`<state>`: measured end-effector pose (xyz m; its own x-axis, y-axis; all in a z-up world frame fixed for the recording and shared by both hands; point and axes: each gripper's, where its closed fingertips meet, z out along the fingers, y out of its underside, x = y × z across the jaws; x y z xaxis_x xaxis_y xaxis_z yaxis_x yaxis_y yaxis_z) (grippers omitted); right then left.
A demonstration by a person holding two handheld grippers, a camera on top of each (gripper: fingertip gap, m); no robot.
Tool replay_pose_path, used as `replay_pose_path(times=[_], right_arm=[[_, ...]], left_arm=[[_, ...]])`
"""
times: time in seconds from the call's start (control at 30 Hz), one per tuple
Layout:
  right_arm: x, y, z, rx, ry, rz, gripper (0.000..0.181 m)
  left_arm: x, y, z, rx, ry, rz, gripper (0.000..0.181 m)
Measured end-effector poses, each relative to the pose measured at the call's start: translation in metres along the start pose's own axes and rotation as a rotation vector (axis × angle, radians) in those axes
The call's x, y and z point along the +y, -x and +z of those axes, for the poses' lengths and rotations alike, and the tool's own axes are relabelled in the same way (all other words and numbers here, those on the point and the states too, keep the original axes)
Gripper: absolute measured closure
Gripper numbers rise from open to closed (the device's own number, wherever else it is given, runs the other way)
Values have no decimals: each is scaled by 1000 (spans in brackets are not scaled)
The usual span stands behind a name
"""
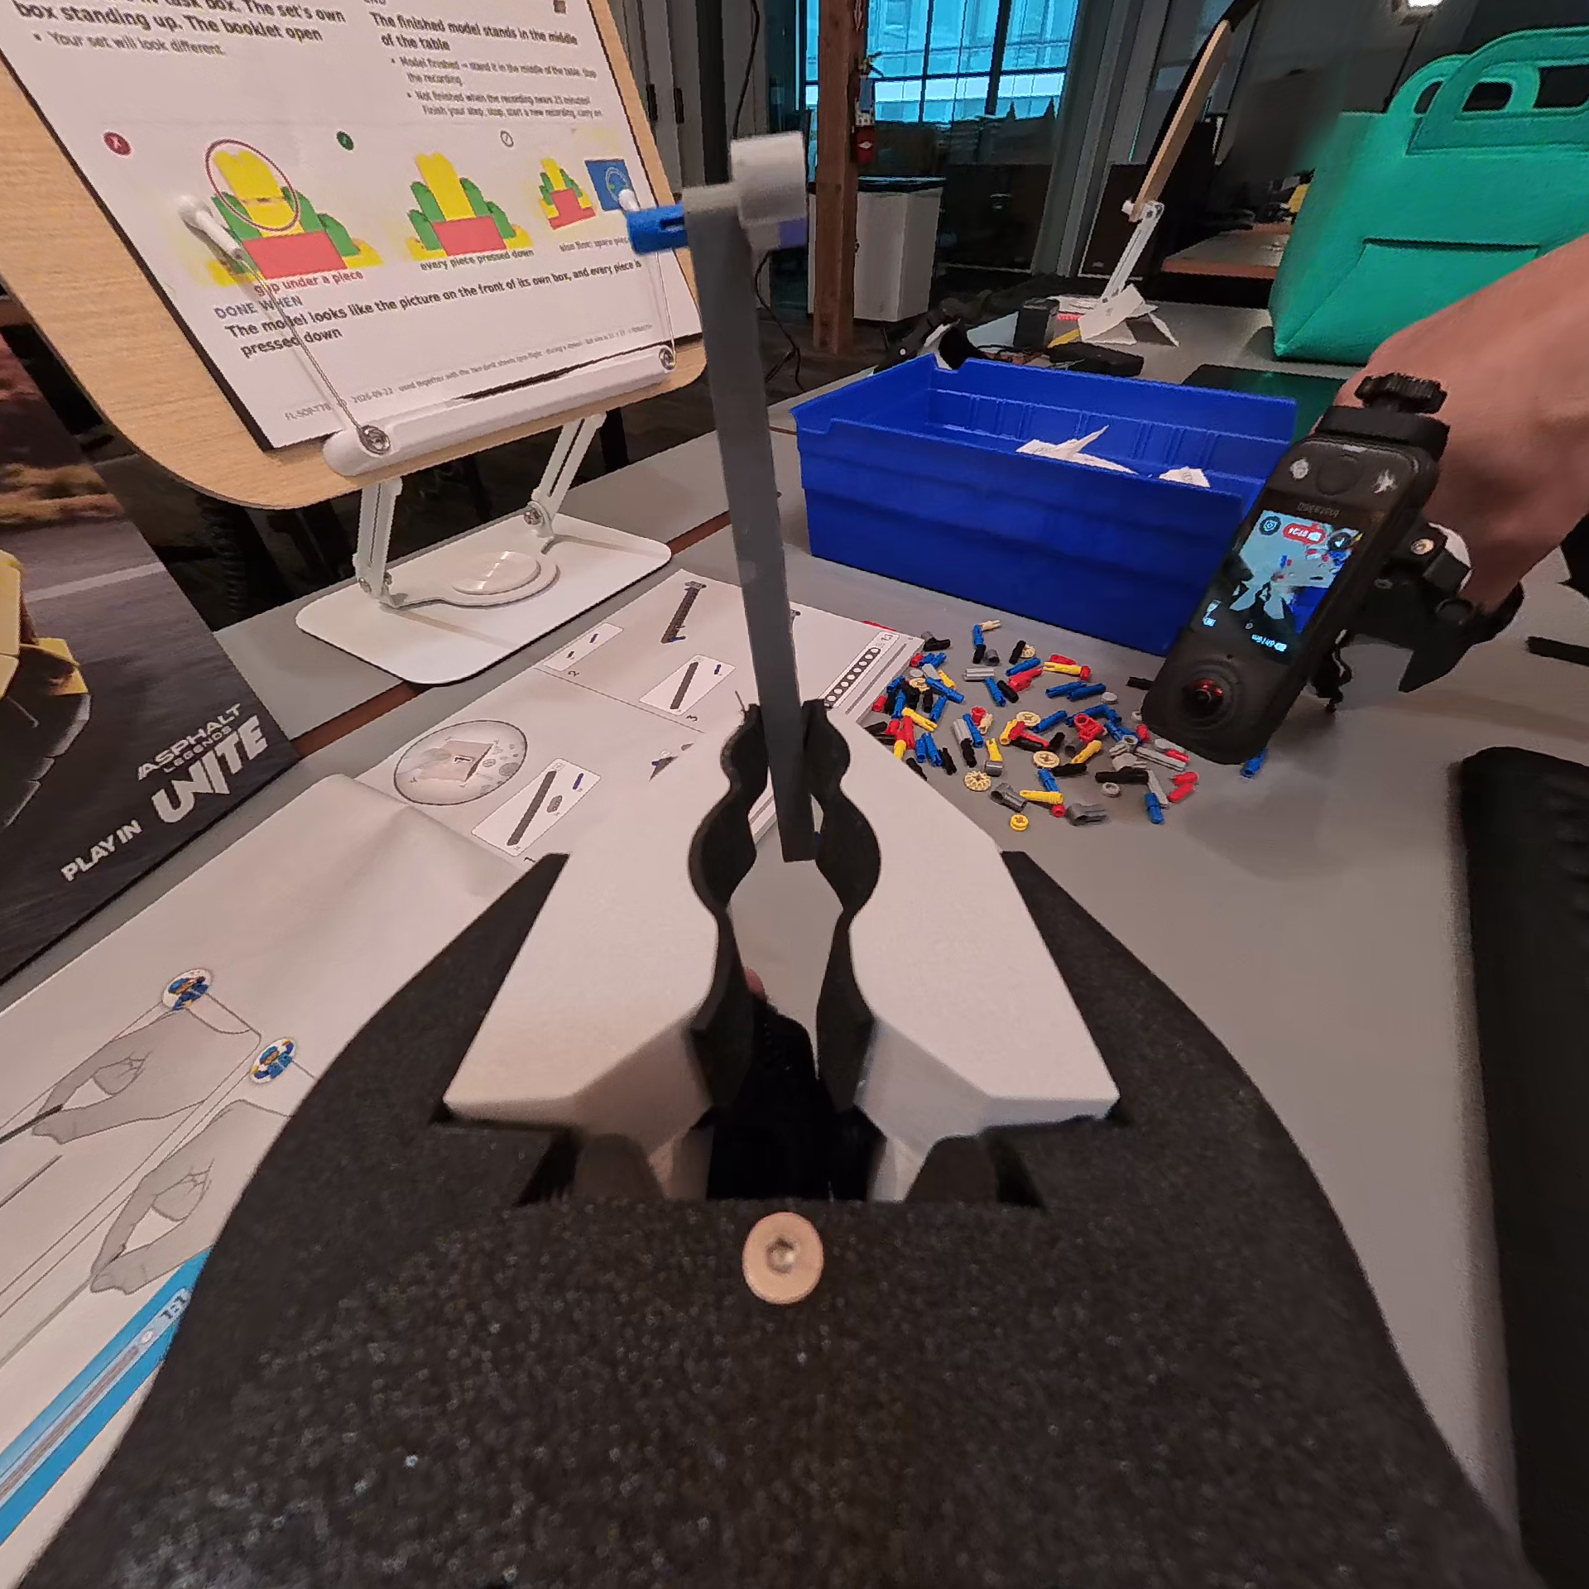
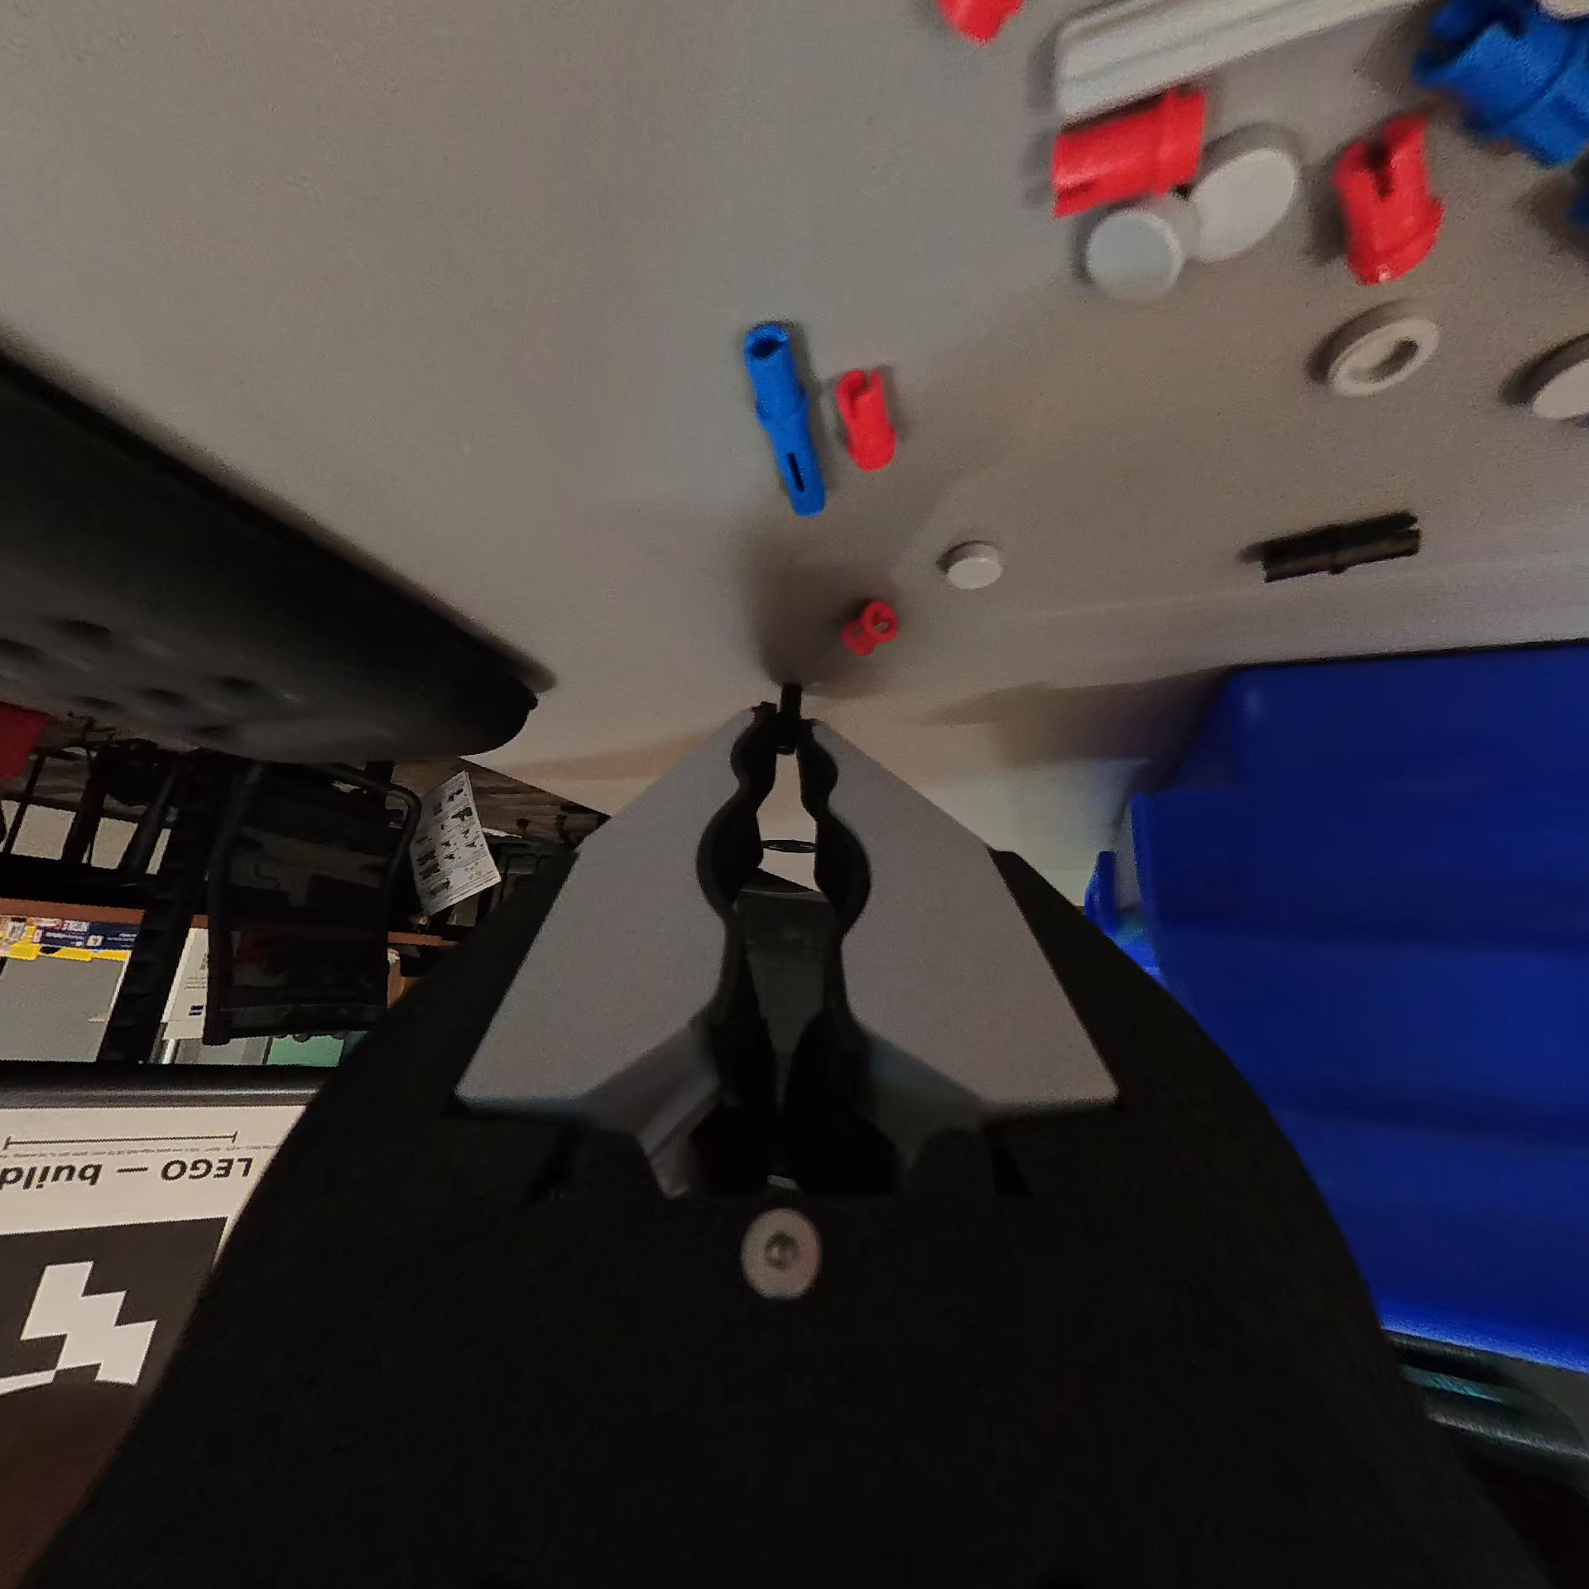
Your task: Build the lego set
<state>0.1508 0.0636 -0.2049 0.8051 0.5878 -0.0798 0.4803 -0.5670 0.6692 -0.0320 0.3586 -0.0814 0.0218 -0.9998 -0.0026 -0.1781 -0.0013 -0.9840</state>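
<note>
The left gripper (image 1: 784, 731) was clamped on the lower part of a long dark grey beam (image 1: 746, 481), which stood nearly upright between its black pads, rising above the open instruction booklet (image 1: 481, 757). Near the beam's top a blue pin (image 1: 655, 229) stuck out to the left and a light grey connector (image 1: 774, 176) sat on its end. To the right, near the blue bin (image 1: 1015, 524), lay the scattered pile of small parts (image 1: 1032, 731) on the grey table (image 1: 1290, 989), with the right gripper (image 1: 1427, 636) and the hand (image 1: 1496, 430) holding it just beyond that pile. In the right wrist view, the right gripper (image 2: 784, 718) was pinched shut on what looked like a small black pin (image 2: 789, 698), though the blur made that hard to confirm. It sat at the very tips, just off the table, with a small red connector (image 2: 870, 628) close beside it and a blue pin (image 2: 784, 417) and red pin (image 2: 867, 420) farther out.
</note>
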Motion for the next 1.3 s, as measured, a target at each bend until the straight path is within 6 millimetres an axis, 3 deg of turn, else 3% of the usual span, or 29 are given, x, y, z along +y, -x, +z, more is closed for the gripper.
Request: replay_pose_path(times=[0.03,0.47,0.73,0.93,1.03,1.13,1.3], right_arm=[[0,-1,0,7,4,4,177],[-5,0,-1,40,-53,-15,175],[-8,1,-2,43,-99,-31,157],[2,-3,-46,51,-478,75,155],[5,-3,-55,75,-723,107,156],[0,-3,-44,108,-915,133,156],[-3,2,-15,115,-973,157,159]], left_arm=[[0,0,0,1,1,-1,175],[4,-5,3,9,15,18,175],[4,-4,3,8,16,18,175],[4,-3,2,9,16,12,175],[3,-5,2,15,12,12,175],[2,-8,2,23,8,14,175],[5,-12,4,28,20,27,174]])
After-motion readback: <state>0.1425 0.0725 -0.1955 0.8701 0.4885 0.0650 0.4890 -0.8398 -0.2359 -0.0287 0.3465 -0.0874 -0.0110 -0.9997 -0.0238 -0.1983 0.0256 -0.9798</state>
